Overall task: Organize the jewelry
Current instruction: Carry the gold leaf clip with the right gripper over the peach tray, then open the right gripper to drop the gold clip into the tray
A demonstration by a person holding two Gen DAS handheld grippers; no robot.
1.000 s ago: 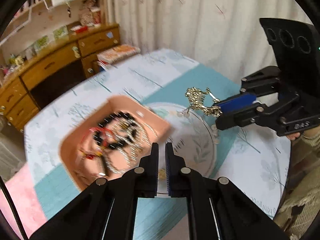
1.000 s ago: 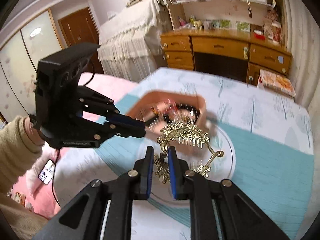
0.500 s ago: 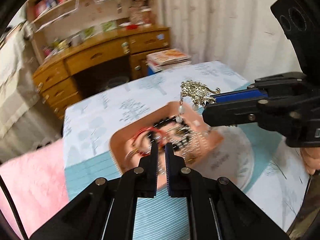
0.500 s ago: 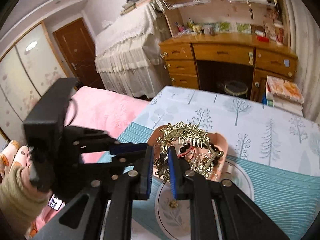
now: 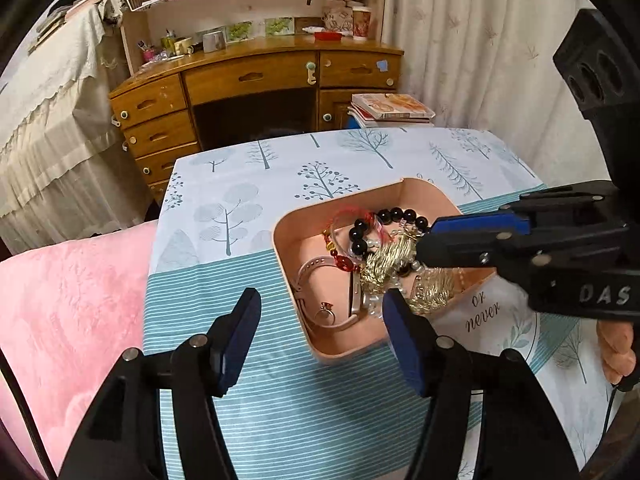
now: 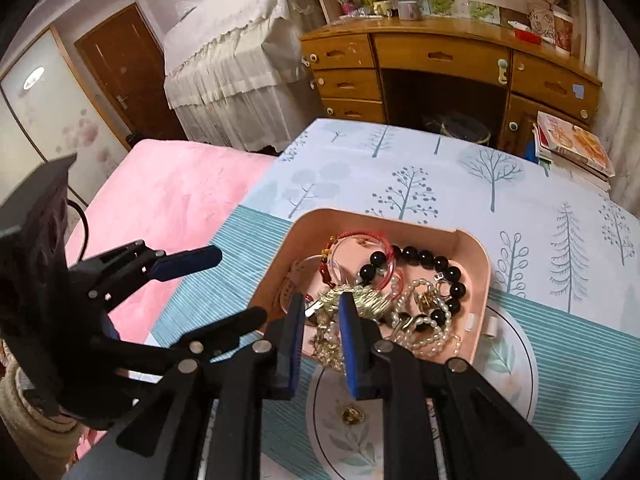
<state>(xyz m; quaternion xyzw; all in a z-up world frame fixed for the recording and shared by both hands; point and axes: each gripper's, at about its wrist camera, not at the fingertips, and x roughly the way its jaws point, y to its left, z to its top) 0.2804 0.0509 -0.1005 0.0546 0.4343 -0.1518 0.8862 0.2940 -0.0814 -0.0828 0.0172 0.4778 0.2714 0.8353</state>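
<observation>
A pink tray (image 5: pixel 294 280) (image 6: pixel 478 300) on the table holds a black bead bracelet (image 5: pixel 394 216) (image 6: pixel 426 258), a red bangle (image 6: pixel 362 240), pearls (image 6: pixel 430 334), a watch (image 5: pixel 320 270) and a ring (image 5: pixel 322 314). A gold hair comb (image 5: pixel 386 264) (image 6: pixel 360 298) lies in the tray. My right gripper (image 6: pixel 320 312) (image 5: pixel 424 246) hangs over the tray, jaws slightly apart around the comb's end, no longer pinching it. My left gripper (image 5: pixel 320 320) is wide open at the tray's near edge and empty; it also shows in the right wrist view (image 6: pixel 236 284).
A white leaf-print plate (image 6: pixel 516 364) (image 5: pixel 492 320) lies partly under the tray, with a small gold piece (image 6: pixel 352 414) on it. A pink bed (image 5: pixel 72 300) borders the table on the left. A wooden desk (image 5: pixel 256 80) and stacked books (image 5: pixel 394 108) stand behind.
The right gripper carried the gold comb from above the plate down into the tray and loosened its jaws. The left gripper went from shut to wide open and drew back.
</observation>
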